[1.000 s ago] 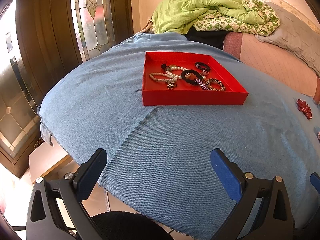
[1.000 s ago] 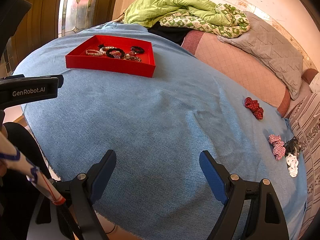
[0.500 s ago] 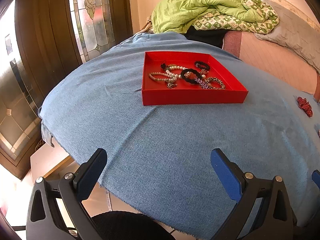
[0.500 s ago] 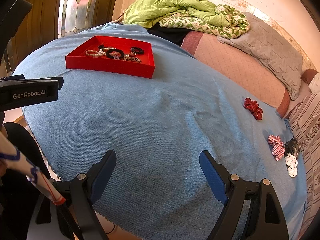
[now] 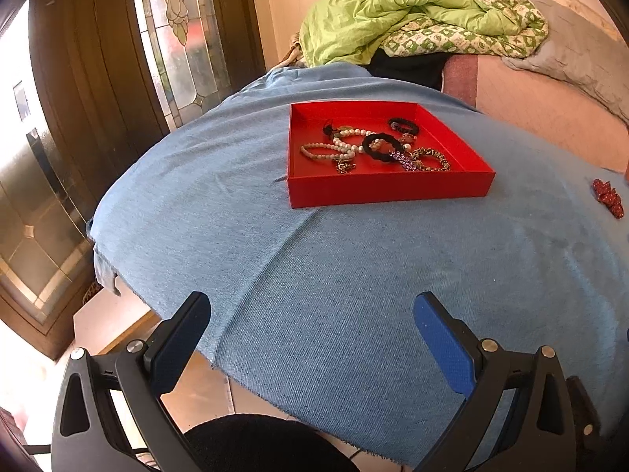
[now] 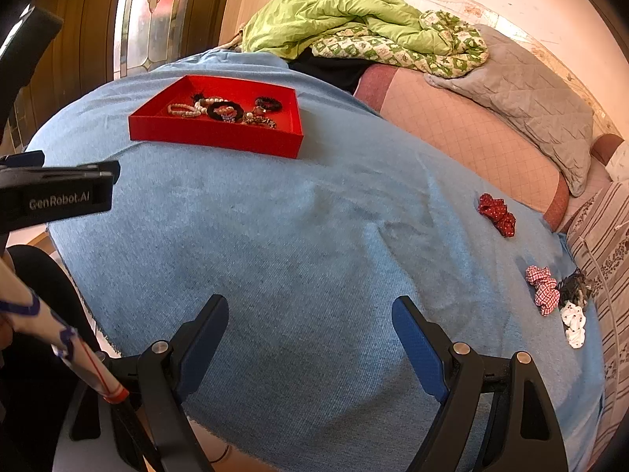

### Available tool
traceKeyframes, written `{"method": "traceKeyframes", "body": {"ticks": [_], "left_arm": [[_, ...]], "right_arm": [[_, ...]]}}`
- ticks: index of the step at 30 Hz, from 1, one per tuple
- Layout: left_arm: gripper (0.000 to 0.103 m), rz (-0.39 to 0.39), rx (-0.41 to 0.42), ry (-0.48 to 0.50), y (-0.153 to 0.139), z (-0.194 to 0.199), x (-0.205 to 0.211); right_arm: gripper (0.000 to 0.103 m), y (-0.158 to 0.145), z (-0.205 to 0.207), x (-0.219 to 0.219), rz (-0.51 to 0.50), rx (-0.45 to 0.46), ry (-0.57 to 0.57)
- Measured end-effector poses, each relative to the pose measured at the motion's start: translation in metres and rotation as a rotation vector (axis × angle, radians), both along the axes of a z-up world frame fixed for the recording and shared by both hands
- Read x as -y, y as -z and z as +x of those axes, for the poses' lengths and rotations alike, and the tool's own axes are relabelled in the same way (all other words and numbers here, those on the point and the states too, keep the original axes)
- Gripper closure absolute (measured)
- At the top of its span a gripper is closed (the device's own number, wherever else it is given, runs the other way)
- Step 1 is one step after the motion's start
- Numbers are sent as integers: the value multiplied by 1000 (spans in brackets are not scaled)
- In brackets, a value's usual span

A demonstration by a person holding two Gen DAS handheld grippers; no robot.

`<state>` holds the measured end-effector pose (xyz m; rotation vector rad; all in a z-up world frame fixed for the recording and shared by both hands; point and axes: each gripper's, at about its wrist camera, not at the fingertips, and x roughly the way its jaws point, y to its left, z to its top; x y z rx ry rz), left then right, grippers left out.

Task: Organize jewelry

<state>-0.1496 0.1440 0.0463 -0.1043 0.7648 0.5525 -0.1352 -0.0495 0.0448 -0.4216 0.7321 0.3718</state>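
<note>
A red tray sits on the blue cloth, far ahead of both grippers; it also shows in the right wrist view. In it lie a pearl bracelet, a black hair band, a second dark band and a leopard-pattern band. On the cloth at the right lie a red scrunchie, a red-checked scrunchie, a black one and a white one. My left gripper is open and empty. My right gripper is open and empty.
The cloth covers a bed with a green quilt and a grey pillow at the back. A dark wooden door with stained glass stands at the left. The cloth's near edge hangs over the floor. The left gripper's body shows in the right wrist view.
Both grippers have barely shifted; the tray sits slightly lower in the left view. Both stay open and empty.
</note>
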Motion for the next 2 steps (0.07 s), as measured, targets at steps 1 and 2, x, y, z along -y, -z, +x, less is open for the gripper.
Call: {"method": "traceKeyframes", "body": {"ticks": [1,2], "left_arm": [[0,-3,1,0,0,0,0],[0,-7,-1,2,0,0,1]], "right_arm": [[15,0,0,0,0,0,2],[15,0,0,-1,0,0,5]]}}
